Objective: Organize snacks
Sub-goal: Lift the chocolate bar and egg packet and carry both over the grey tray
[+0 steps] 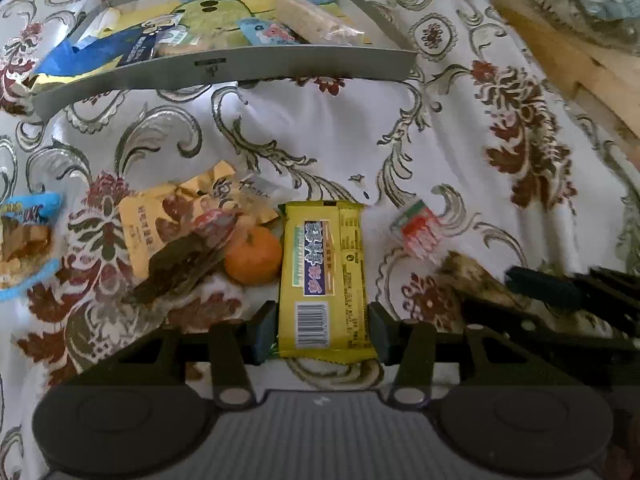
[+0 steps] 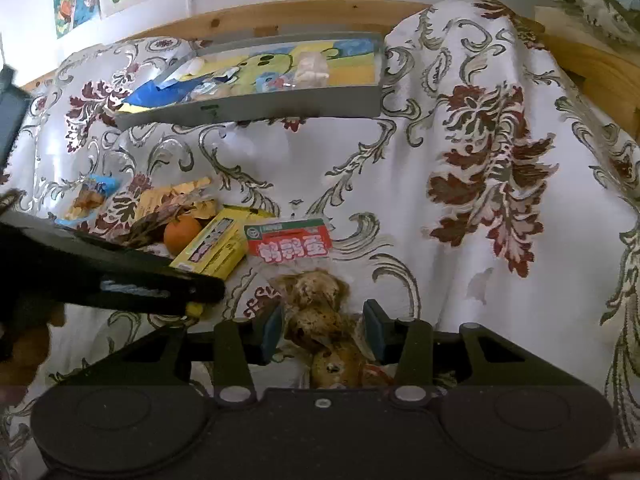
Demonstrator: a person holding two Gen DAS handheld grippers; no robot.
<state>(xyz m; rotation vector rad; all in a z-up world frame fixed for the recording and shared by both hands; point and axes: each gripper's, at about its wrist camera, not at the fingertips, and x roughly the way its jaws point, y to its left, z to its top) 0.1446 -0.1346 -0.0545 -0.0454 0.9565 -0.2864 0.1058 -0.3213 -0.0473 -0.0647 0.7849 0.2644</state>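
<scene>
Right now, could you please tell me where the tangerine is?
In the left wrist view the tangerine lies on the tablecloth, left of centre, touching the yellow bar.

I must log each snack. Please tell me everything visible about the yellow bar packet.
The yellow bar packet is a long, flat, glossy wrapper with a purple label, a barcode and crimped ends. It lies flat on the patterned cloth, beside the orange, its near end between the left hand-held gripper's pads.

You see a glossy yellow foil wrapper [image 1: 322, 276] on a woven, patterned tablecloth [image 1: 460, 128]. The grey tray [image 1: 224, 70] looks like matt plastic, the rail [image 2: 280, 18] behind is bare knotty wood, and the mandarin [image 1: 253, 255] has dimpled skin.
</scene>
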